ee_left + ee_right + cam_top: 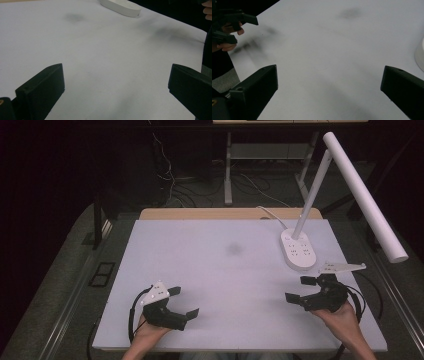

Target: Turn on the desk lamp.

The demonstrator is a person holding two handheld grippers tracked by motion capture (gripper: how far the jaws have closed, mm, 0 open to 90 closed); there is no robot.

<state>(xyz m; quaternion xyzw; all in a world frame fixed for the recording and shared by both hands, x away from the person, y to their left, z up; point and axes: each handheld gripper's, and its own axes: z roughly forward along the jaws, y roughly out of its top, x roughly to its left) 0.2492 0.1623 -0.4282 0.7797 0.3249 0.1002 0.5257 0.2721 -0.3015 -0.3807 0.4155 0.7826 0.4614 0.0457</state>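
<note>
While both hands rest at the near edge of the table (pixel 220 270), the left gripper (pixel 183 302) sits low at the near-left of the white surface, held in the person's left hand (pixel 146 330), with its grey three-cornered plate (pixel 156 292) uppermost and its black cable (pixel 132 317) looping off the near side. Its jaws stand wide apart with nothing between them; the left gripper view confirms this, each black jaw at an opposite side of the frame and bare white tabletop (pixel 105 62) between. Moving toward the centre, the surface carries a faint grey smudge (pixel 233 248), well apart from both grippers. Further right, a white desk lamp base (pixel 298 251) stands on the far-right part of the table, its stem (pixel 312 195) rising at a tilt and its long tubular head (pixel 365 195) reaching out past the table's right edge; a white cord (pixel 272 215) runs from the base toward the far edge. An end of that base shows at the top of the left gripper view (pixel 121 7). Just beside the base on its near side, the right gripper (pixel 301 289) is held in the right hand (pixel 345 317), its grey plate (pixel 341 267) pointing right. Its jaws are likewise spread wide and empty, pointing left across the table. No task object is specified, and nothing lies between or against either set of jaws.
</note>
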